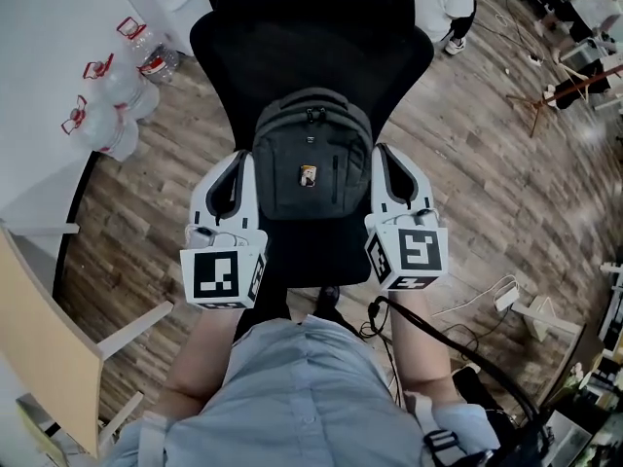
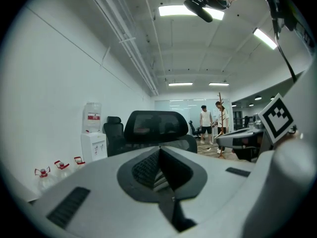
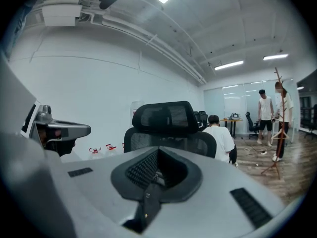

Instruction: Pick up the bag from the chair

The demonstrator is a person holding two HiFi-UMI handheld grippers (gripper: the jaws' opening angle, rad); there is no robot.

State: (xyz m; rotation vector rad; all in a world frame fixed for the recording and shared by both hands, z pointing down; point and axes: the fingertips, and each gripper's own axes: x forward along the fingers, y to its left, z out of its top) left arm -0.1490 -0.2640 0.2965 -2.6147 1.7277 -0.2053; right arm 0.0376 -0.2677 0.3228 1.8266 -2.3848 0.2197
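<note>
I am standing in an open-plan office. A black mesh office chair (image 3: 166, 117) is in front of me, a water dispenser (image 2: 93, 135) stands by the white wall, and strip lights (image 2: 190, 10) run overhead. Spare water jugs (image 1: 112, 95) sit on the wood-look floor (image 1: 487, 173), and people (image 2: 204, 119) stand far off.

3 water bottles (image 1: 119, 84) on wood floor (image 1: 467, 163)

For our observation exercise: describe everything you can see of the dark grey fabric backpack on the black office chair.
The dark grey fabric backpack stands upright on the black office chair, its back against the backrest and its front facing the person. It has a rounded top with a carry handle, zipped compartments that look closed, and a small yellowish tag on the front. The left gripper and right gripper flank its sides; contact cannot be told.
</note>
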